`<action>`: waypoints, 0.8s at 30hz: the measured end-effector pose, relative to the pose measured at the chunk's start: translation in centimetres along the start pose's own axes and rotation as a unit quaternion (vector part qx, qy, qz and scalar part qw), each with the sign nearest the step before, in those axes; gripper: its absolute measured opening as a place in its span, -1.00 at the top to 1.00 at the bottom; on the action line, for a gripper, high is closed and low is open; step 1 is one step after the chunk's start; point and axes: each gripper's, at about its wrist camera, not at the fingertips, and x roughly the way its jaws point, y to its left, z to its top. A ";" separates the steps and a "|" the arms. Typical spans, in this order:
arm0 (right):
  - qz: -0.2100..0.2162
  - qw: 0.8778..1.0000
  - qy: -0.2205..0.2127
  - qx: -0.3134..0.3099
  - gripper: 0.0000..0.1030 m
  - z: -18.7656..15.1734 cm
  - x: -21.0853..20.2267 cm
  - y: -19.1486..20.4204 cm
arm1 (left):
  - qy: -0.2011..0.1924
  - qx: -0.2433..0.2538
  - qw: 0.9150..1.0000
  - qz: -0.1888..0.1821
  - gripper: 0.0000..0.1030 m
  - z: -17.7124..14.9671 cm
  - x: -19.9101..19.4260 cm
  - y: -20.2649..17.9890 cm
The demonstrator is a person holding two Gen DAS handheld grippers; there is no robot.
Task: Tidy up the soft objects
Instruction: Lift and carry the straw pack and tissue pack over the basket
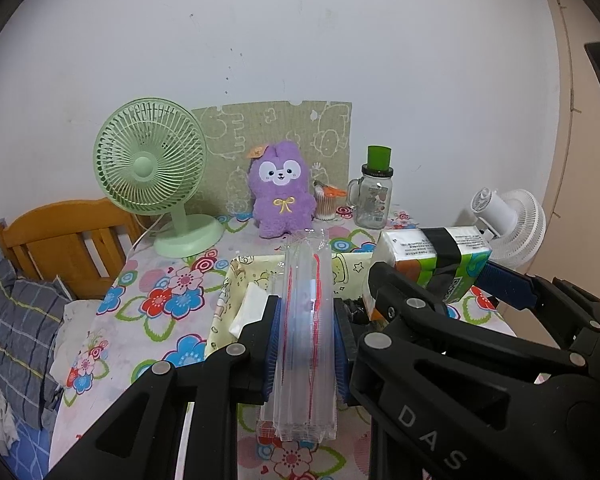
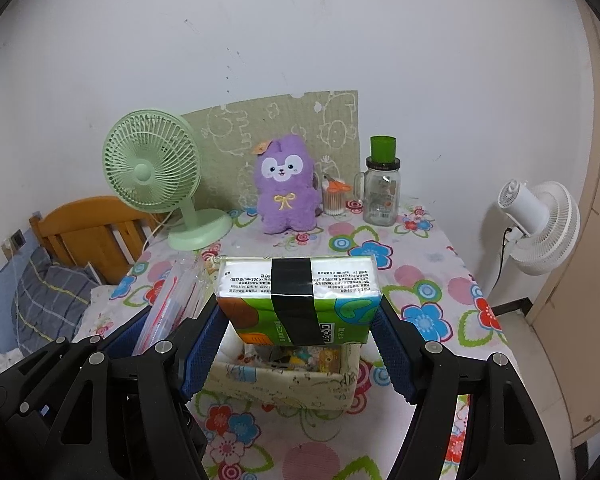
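My left gripper is shut on a clear plastic packet with red lines and holds it above a cream fabric basket. My right gripper is shut on a green tissue pack wrapped with black tape, held over the same basket. The tissue pack and right gripper show at the right of the left wrist view. The clear packet shows at the left of the right wrist view. A purple plush toy sits at the back of the table.
A green desk fan stands back left on the floral tablecloth. A glass jar with a green lid and a cup of cotton swabs stand back right. A white fan stands off the table's right. A wooden bed frame is at left.
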 end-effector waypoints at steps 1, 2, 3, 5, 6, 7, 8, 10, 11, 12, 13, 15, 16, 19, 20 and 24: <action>0.000 1.000 0.001 0.000 -0.45 0.1 0.3 0.0 | 0.001 0.000 1.000 0.000 0.56 0.1 0.2 0.1; 0.000 1.000 0.002 0.000 -0.45 0.2 0.5 0.0 | 0.001 0.001 1.000 0.000 0.56 0.2 0.5 0.1; 0.000 1.000 0.002 0.001 -0.45 0.3 0.8 -0.1 | 0.002 0.001 1.000 -0.001 0.56 0.2 0.7 0.1; 0.000 1.000 0.004 0.001 -0.45 0.5 1.4 -0.2 | 0.004 0.002 1.000 -0.001 0.56 0.4 1.2 0.2; 0.000 1.000 0.006 0.002 -0.45 0.6 1.6 -0.1 | 0.004 0.002 1.000 -0.002 0.56 0.5 1.5 0.2; 0.000 1.000 0.007 0.003 -0.45 0.7 1.9 -0.2 | 0.005 0.002 1.000 -0.002 0.56 0.6 1.7 0.2; 0.000 1.000 0.008 0.004 -0.45 0.8 2.2 -0.2 | 0.006 0.002 1.000 -0.003 0.56 0.7 1.9 0.3; 0.000 1.000 0.011 0.004 -0.45 1.0 2.8 -0.3 | 0.008 0.003 1.000 -0.005 0.56 0.9 2.5 0.4; 0.000 1.000 0.011 0.005 -0.45 1.0 3.0 -0.3 | 0.009 0.003 1.000 -0.005 0.56 1.0 2.8 0.4; 0.000 1.000 0.011 0.006 -0.45 1.2 3.2 -0.3 | 0.009 0.003 1.000 -0.007 0.56 1.1 3.1 0.4; 0.001 1.000 0.012 0.007 -0.45 1.3 3.4 -0.4 | 0.009 0.003 1.000 -0.008 0.56 1.3 3.3 0.4; 0.004 1.000 0.012 0.008 -0.45 1.5 3.9 -0.4 | 0.010 -0.002 1.000 -0.011 0.56 1.4 3.7 0.5; 0.004 1.000 0.013 0.008 -0.45 1.6 4.1 -0.5 | 0.011 -0.003 1.000 -0.013 0.56 1.5 3.9 0.6; 0.002 1.000 0.016 0.009 -0.45 1.9 5.0 -0.7 | 0.012 -0.002 1.000 -0.015 0.55 1.7 4.8 0.6; 0.001 1.000 0.016 0.009 -0.45 2.0 5.2 -0.8 | 0.013 -0.001 1.000 -0.015 0.55 1.8 5.1 0.6; 0.000 1.000 0.020 0.010 -0.45 2.3 6.4 -0.9 | 0.014 0.001 1.000 -0.015 0.54 2.1 6.3 0.7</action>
